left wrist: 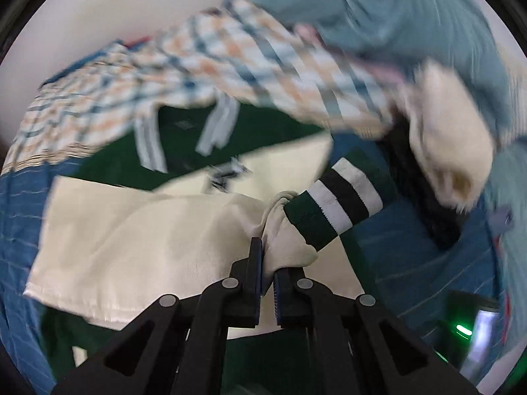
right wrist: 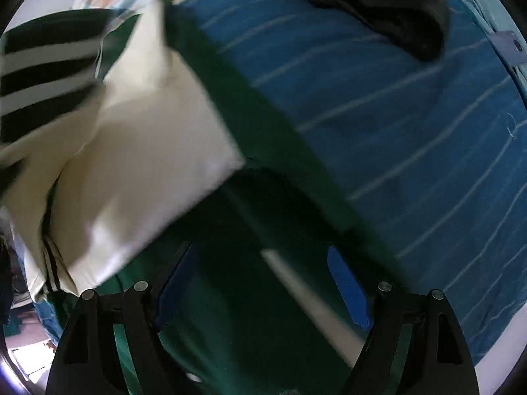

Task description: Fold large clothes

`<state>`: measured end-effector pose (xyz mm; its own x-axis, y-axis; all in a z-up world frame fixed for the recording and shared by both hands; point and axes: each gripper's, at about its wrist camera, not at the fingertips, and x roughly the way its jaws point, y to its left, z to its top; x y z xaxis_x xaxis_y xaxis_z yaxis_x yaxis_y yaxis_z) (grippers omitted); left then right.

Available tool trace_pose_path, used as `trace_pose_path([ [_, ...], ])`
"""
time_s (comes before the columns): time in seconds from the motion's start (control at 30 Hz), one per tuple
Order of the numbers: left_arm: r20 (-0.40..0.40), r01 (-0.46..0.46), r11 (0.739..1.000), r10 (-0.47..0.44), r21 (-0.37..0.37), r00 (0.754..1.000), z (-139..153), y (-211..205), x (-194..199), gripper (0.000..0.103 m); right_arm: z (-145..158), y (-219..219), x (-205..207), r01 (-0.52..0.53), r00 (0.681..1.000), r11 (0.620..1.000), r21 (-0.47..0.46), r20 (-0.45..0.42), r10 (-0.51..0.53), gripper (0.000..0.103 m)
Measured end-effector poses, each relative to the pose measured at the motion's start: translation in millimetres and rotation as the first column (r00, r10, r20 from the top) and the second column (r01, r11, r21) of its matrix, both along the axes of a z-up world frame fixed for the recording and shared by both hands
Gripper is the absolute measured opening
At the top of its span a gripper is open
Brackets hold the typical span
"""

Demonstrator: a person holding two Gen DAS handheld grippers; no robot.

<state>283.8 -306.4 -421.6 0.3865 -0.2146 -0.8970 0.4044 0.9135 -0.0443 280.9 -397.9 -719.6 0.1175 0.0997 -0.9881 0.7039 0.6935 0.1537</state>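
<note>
A dark green jacket [left wrist: 184,125] with cream sleeves lies on a blue striped sheet. My left gripper [left wrist: 268,256] is shut on bunched cream sleeve fabric [left wrist: 290,247], just below its green cuff with black and white bands [left wrist: 336,204]. The rest of that cream sleeve [left wrist: 148,230] stretches leftward over the green body. In the right wrist view, my right gripper [right wrist: 263,273] stands open, pointing down over the green jacket body [right wrist: 230,296] with nothing gripped. The cream sleeve [right wrist: 148,164] and banded cuff [right wrist: 42,75] hang at its left, blurred.
A plaid shirt [left wrist: 230,52], a grey-blue garment [left wrist: 411,16], a cream fluffy item [left wrist: 451,131] and a black garment [right wrist: 395,10] are piled at the far side. Blue striped sheet [right wrist: 395,115] lies bare to the right. A device with a green light [left wrist: 464,330] sits at lower right.
</note>
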Motion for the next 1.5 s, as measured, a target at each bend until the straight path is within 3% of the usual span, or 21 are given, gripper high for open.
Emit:
trace_pose_path([
  [0.13,-0.051,0.03,0.995,-0.025,0.099,0.998,-33.3,-17.1,-2.5,0.006,1.8,-19.5,-18.5,-0.045,0.999,0.999,-0.008,-0.01,0.045,0.083],
  [0.23,-0.067,0.014,0.998,-0.011,0.055,0.998,-34.3,-7.6,-4.7,0.007,7.5,-32.7,-28.0,-0.057,0.998,0.998,-0.003,-0.003,0.057,0.083],
  [0.3,-0.081,0.002,1.0,0.0,0.031,0.997,-37.5,-2.5,-2.8,0.022,14.5,-42.5,-31.0,-0.052,0.999,0.999,0.008,0.014,0.052,0.083],
  [0.37,-0.083,-0.02,0.999,0.024,0.045,0.996,-45.4,2.5,0.2,0.06,21.7,-50.8,-29.3,-0.042,0.999,0.999,0.017,0.034,0.041,0.083],
  [0.43,-0.093,-0.048,0.997,0.054,0.066,0.994,-48.3,13.3,9.4,0.084,30.9,-58.9,-28.3,-0.031,0.998,0.999,0.028,0.055,0.03,0.083],
  [0.57,-0.101,-0.104,0.994,0.108,0.042,0.989,-31.8,56.7,6.9,0.085,62.1,-76.3,-17.4,-0.009,0.989,0.997,0.082,0.148,-0.003,0.083],
  [0.7,-0.117,-0.184,0.982,0.187,0.039,0.975,-14.9,107.2,-20.3,0.086,65.9,-65.9,14.7,-0.033,0.97,0.983,0.18,0.242,-0.012,0.083],
  [0.83,-0.164,-0.251,0.962,0.266,0.104,0.95,-26.4,146.7,-47.0,0.087,27.4,-43.7,59.4,-0.093,0.976,0.951,0.294,0.217,0.028,0.083],
  [0.9,-0.173,-0.283,0.95,0.303,0.132,0.937,-28.9,165.7,-53.4,0.087,0.0,-29.3,76.1,-0.09,0.991,0.94,0.329,0.12,0.053,0.083],
  [1.03,-0.077,-0.37,0.913,0.387,0.173,0.919,-12.8,207.1,-47.5,0.087,-20.2,-3.9,88.7,-0.123,0.989,0.937,0.328,0.121,0.087,0.082],
  [1.07,-0.038,-0.393,0.901,0.406,0.186,0.913,-8.0,217.6,-40.4,0.087,-18.4,-0.1,84.9,-0.123,0.988,0.936,0.331,0.127,0.085,0.07],
  [1.1,0.003,-0.416,0.886,0.424,0.204,0.906,-3.4,227.5,-31.1,0.087,-16.9,5.6,87.9,-0.126,0.988,0.95,0.284,0.125,0.093,0.059],
  [1.13,0.03,-0.43,0.878,0.434,0.211,0.9,-0.3,235.3,-22.8,0.087,-13.6,10.9,89.9,-0.14,0.985,0.963,0.23,0.126,0.114,0.027],
  [1.17,0.058,-0.448,0.868,0.446,0.216,0.893,3.2,244.5,-11.6,0.087,-4.1,14.1,94.0,-0.159,0.981,0.976,0.149,0.134,0.139,0.011],
  [1.27,0.085,-0.491,0.846,0.484,0.208,0.871,9.5,266.2,16.7,0.087,40.7,6.6,98.7,-0.152,0.958,0.988,0.022,0.249,0.142,0.01],
  [1.37,0.089,-0.504,0.842,0.496,0.194,0.864,7.0,274.0,36.8,0.087,78.9,-11.5,104.2,-0.117,0.929,0.986,-0.121,0.337,0.151,0.01],
  [1.47,0.078,-0.507,0.833,0.504,0.221,0.86,-17.8,274.0,57.2,0.087,54.1,-31.7,130.2,-0.162,0.957,0.979,-0.126,0.223,0.187,0.01],
  [1.5,0.057,-0.513,0.822,0.516,0.247,0.855,-32.1,277.9,62.8,0.087,31.8,-41.8,138.3,-0.157,0.977,0.98,-0.122,0.124,0.172,0.012],
])
